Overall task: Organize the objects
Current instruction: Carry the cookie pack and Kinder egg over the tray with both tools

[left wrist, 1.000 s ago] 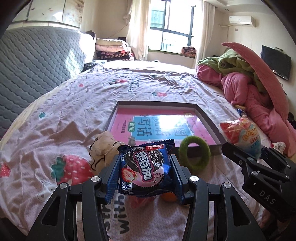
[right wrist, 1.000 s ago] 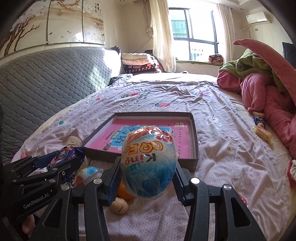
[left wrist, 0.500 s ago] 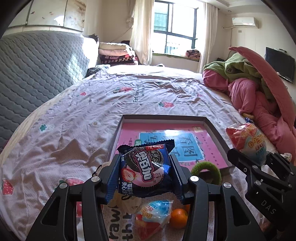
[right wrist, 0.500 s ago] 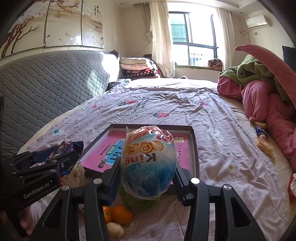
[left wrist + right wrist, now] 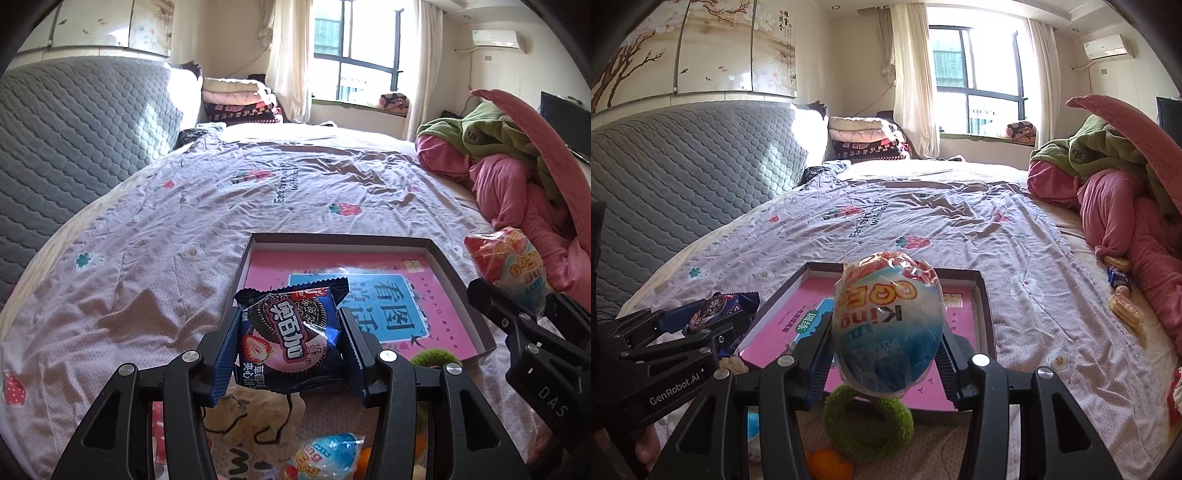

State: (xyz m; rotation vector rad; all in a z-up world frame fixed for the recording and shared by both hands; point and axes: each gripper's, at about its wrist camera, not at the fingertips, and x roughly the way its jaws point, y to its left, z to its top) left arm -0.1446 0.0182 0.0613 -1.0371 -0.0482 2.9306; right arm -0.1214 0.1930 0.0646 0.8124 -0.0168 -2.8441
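The left gripper pinches a dark blue cookie packet between its two blue-ribbed pads, which press on the packet's left and right sides; the jaws stand partly spread, as wide as the packet. The packet hangs in the air above the near left corner of a shallow dark box with a pink printed bottom that lies on the strawberry-print bedsheet. The gripper tilts downward toward the bed.

The right gripper clamps a plastic-wrapped egg-shaped toy, its pads bearing on the egg's lower flanks, the jaws about half spread. The egg is held over the near edge of the same box, with the gripper angled down.

The two grippers are side by side, near each other but apart. Below them on the sheet, just in front of the box, lie a fuzzy green ring, a small orange, a second wrapped egg and a crumpled cream cloth thing.
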